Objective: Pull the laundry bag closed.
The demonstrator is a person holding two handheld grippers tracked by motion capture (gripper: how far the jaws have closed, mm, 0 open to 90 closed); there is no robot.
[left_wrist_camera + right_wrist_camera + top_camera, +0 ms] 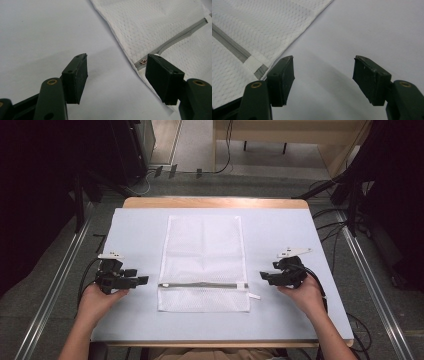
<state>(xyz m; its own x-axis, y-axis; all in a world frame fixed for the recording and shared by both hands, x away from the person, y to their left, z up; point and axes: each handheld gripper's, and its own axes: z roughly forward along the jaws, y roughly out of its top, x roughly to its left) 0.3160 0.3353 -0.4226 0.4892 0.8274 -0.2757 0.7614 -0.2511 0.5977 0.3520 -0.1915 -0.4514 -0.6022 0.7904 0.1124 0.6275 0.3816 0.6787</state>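
A white mesh laundry bag (202,260) lies flat in the middle of the table, with a grey zipper (200,285) across its near part. My left gripper (141,280) rests open on the cloth just left of the bag, pointing at the zipper's end (143,62). My right gripper (263,276) sits open to the right of the bag, near the zipper's white tab (253,62). Both pairs of jaws stand wide apart with only bare table cloth between them. In the left gripper view the bag (160,22) lies ahead to the right; in the right gripper view the bag (262,22) lies ahead to the left.
A pale cloth (280,235) covers the wooden table (215,202). Metal rails (55,285) run along the floor on both sides, with cables (335,227) near the right edge. A small white tag (254,296) lies beside the bag's near right corner.
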